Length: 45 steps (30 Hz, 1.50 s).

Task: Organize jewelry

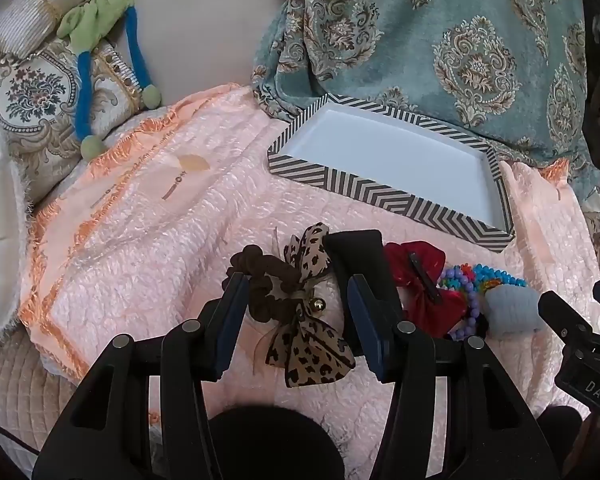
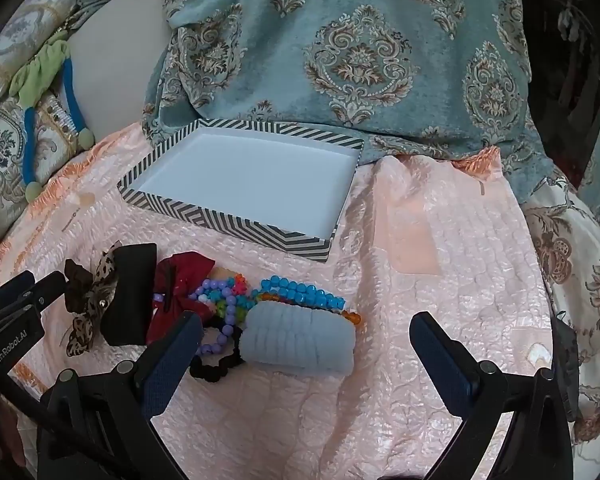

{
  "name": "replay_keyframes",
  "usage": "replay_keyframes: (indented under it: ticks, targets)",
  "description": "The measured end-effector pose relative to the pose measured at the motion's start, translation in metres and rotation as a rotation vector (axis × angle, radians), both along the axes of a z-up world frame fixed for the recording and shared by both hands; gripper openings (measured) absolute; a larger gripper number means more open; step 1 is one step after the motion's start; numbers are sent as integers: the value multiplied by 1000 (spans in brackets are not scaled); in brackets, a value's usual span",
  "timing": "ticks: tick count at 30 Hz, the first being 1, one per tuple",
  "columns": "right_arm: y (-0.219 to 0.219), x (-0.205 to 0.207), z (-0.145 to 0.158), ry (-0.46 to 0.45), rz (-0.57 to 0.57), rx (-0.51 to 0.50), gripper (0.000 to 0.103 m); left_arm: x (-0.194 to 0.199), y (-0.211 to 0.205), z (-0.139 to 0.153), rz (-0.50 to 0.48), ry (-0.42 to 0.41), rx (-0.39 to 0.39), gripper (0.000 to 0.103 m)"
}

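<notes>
A shallow white tray with a black-and-white chevron rim (image 1: 384, 194) (image 2: 220, 222) lies on the pink quilt. In front of it lies a heap of accessories: a leopard-print bow with a brown scrunchie (image 1: 300, 308) (image 2: 86, 300), a red bow (image 1: 424, 280) (image 2: 180, 276), coloured bead bracelets (image 1: 480, 280) (image 2: 300, 292), a grey-blue scrunchie (image 2: 300, 340) and a black hair tie (image 2: 216, 364). My left gripper (image 1: 298, 312) is open, its fingers either side of the leopard bow. My right gripper (image 2: 306, 356) is open wide around the grey-blue scrunchie.
A teal patterned blanket (image 2: 360, 60) rises behind the tray. A green and blue plush toy (image 1: 96, 40) lies on patterned cushions at the far left. The pink quilt (image 2: 440, 260) stretches right of the heap. The right gripper's body (image 1: 580, 344) shows at the left view's right edge.
</notes>
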State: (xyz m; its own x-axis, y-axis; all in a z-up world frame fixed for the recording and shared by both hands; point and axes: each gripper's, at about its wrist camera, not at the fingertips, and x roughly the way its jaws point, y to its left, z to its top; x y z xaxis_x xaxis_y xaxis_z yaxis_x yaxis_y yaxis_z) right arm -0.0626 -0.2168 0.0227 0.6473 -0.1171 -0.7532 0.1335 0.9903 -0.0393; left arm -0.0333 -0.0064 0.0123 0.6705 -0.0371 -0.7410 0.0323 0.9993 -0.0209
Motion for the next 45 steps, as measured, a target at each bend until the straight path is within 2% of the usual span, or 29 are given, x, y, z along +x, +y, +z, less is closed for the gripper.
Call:
replay_keyframes:
  ticks: [11,17,21,25,27,45]
  targets:
    - [-3,-4,-3,2,17,11,103,0,-4,-1,-10,-7,16,51]
    - [-8,-1,-3,-17,10,91,103,0,-5,-3,-16,-1,26,51]
    - [-6,-1,-2,-22,17,99,103,0,-5,-3,-16,1,26,52]
    - [-5,-2,-2,7,26,111,103,-1,-5,-4,-9,-4,39,51]
    - [-6,-1,-3,54,29,119,103,-2,-5,-3,-5,-9,43,51]
    - [5,-4,-2,37,59,72,103,-6,0,-3,20,-21,49,51]
